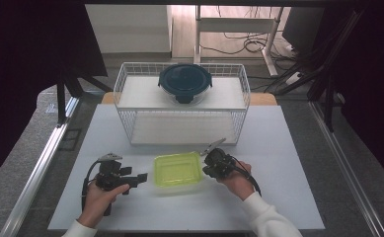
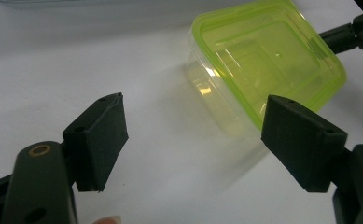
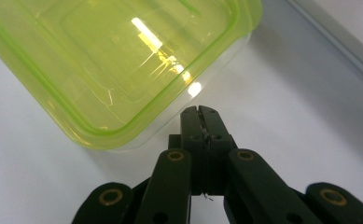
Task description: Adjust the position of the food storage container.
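Right gripper [image 3: 200, 112] was closed, jaws pressed together w/ nothing between them, tips just beside the near corner of the green-lidded container [image 3: 118, 60], a hair off its rim; couldn't tell if they touched. From the high view the right gripper [image 1: 210, 165] sat at the container's right edge, held by a hand in a white sleeve.

Left gripper [image 2: 193, 135] was open, jaws standing wide apart, nothing in them, pointed at the container [image 2: 268, 60] from its other side and a bit short of it. In the high view the left gripper [image 1: 141, 178] was just left of the container, not touching.

The container [image 1: 178, 169] itself rested flat on the white table [image 1: 288, 197], near the front edge, between the two grippers; clear tub, yellow-green lid on.

Further back stood a white wire rack [image 1: 130, 94] w/ a round dark-lidded bowl [image 1: 185, 81] on its top shelf, well apart from the hands
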### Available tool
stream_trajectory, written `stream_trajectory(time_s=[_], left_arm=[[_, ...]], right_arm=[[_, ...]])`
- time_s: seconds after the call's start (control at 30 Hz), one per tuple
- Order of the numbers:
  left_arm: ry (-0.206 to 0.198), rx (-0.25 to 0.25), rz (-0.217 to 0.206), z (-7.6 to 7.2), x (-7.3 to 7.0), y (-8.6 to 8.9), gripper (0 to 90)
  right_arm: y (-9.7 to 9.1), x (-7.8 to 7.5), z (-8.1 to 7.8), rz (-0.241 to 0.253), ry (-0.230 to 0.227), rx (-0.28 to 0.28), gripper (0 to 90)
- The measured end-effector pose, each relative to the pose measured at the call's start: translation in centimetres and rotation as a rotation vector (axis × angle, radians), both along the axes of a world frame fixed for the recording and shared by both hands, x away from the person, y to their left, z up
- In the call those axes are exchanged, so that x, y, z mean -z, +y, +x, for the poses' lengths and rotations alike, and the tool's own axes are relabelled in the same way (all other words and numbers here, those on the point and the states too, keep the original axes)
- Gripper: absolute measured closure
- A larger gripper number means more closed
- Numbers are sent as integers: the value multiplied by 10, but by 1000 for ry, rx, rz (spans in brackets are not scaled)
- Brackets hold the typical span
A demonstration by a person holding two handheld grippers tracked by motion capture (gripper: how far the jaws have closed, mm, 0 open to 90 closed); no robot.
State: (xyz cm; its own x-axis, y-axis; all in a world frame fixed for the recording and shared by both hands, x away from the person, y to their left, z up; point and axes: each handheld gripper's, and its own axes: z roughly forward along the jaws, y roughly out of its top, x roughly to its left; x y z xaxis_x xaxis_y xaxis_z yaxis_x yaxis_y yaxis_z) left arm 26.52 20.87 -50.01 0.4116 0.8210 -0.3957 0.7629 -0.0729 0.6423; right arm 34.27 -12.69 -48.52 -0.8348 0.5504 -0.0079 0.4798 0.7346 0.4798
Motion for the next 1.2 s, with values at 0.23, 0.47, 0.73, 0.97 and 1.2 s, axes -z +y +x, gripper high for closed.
stream_trajectory(time_s=[0.23, 0.47, 0.73, 0.97, 1.2], left_arm=[[2, -12, 0, 1, 0, 3, 216], [-2, -24, 0, 1, -1, 5, 216], [-13, -32, 24, 2, -2, 4, 227], [-26, -29, 32, 2, -5, 1, 226], [-35, -28, 24, 7, -8, 2, 226]], right_arm=[[3, 1, -9, -7, -2, -15, 889], [-1, -1, -10, -25, -52, -15, 889], [-28, -24, -17, 46, -142, 59, 886], [-54, -29, -20, 267, -128, 226, 398], [-67, -28, -22, 409, -35, 280, 269]])
